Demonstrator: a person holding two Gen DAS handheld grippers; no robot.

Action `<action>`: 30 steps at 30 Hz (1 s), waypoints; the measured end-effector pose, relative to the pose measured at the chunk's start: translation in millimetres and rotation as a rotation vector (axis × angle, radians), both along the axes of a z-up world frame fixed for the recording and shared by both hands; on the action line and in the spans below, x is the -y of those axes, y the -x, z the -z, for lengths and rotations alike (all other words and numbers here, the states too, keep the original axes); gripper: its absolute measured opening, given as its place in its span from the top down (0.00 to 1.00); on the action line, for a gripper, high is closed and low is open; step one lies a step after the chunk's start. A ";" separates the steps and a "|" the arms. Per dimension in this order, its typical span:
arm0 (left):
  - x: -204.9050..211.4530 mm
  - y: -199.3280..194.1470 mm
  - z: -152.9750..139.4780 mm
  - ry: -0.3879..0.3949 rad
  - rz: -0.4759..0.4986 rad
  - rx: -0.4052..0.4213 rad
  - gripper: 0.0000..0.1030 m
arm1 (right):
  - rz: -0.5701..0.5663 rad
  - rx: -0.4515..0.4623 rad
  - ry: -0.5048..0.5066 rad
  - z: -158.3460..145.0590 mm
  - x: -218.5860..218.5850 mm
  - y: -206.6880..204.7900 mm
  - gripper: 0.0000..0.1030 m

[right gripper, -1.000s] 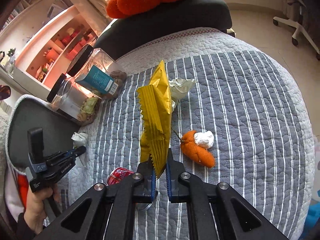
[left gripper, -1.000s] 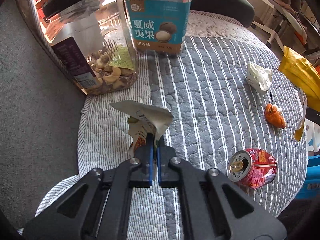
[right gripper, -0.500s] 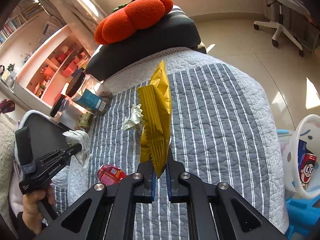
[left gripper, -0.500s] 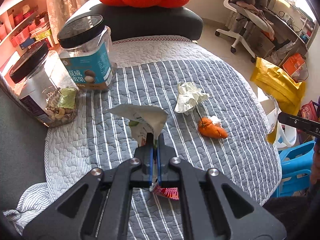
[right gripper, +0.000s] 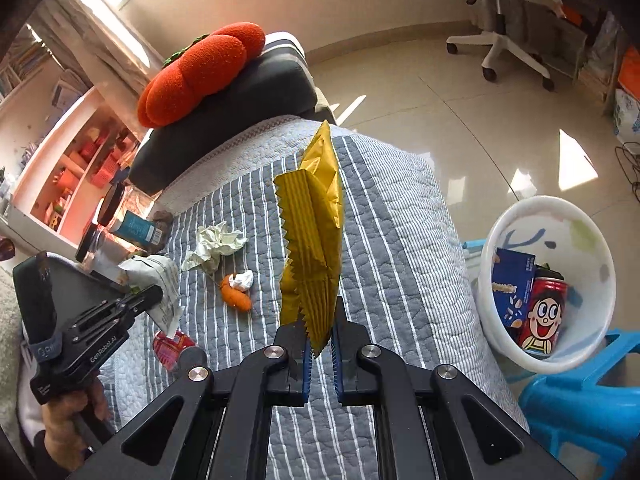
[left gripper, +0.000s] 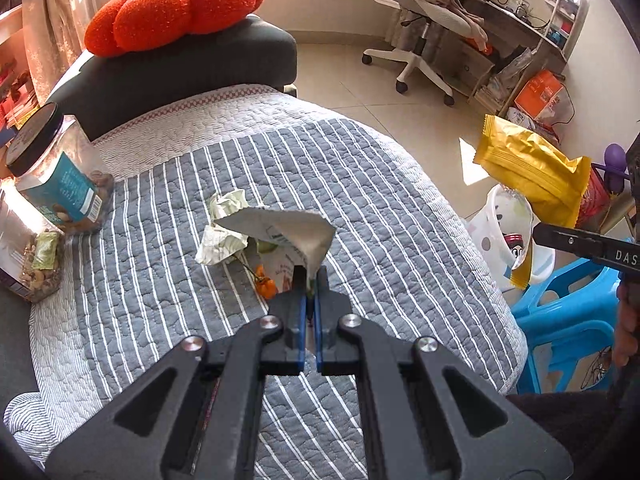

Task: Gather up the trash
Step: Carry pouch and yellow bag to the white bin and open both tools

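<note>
Over the quilt: both hand-held grippers are carried above a grey striped quilt [left gripper: 360, 184] spread on a rounded surface.
Left hand-held gripper [left gripper: 308, 296]: clenched on a pale torn wrapper [left gripper: 280, 232]; the wrapper is pinched by its lower edge and stands up above the fingers, clear of the quilt.
Right hand-held gripper [right gripper: 320, 344]: clenched on a yellow snack bag [right gripper: 316, 240]; the bag is gripped at its serrated lower edge and held upright in the air.
Bin: a white trash basket [right gripper: 600, 280] is seen right of the quilt, resting on a blue plastic stool [right gripper: 580, 404]; a red can and a blue box are already inside.
Left on the quilt: a crumpled white paper [left gripper: 224, 232] near the middle; an orange peel piece [right gripper: 236, 300] just nearer than it, with a small white wad touching it; a crushed red can [right gripper: 172, 348] near the near-left edge.
Far left: two clear nut jars [left gripper: 56, 184] with black lids stand side by side at the quilt's edge.
Far end: a dark cushion is topped by an orange pumpkin pillow [left gripper: 172, 12].
Floor: a white office chair [left gripper: 420, 20] is visible at the far right.
</note>
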State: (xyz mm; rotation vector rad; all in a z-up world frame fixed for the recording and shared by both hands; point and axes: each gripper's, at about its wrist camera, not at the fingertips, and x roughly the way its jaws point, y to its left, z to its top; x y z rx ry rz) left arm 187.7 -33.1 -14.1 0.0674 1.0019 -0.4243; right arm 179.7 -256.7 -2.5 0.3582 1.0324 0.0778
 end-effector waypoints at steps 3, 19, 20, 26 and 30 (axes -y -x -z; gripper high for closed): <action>23.6 2.4 0.2 0.004 0.033 0.002 0.96 | 0.035 -0.003 0.004 -0.9 22.9 9.6 0.92; 138.8 13.7 6.2 0.066 0.197 0.000 0.96 | 0.194 -0.051 0.021 9.7 125.8 61.2 0.92; 148.0 15.3 7.0 0.076 0.212 0.002 0.96 | 0.203 -0.059 0.022 12.2 132.0 64.8 0.92; 198.5 21.8 9.3 0.144 0.295 0.003 0.96 | 0.262 -0.105 0.021 25.6 162.9 82.2 0.92; 226.3 26.4 12.9 0.183 0.333 -0.002 0.96 | 0.287 -0.131 0.017 33.5 177.7 88.1 0.92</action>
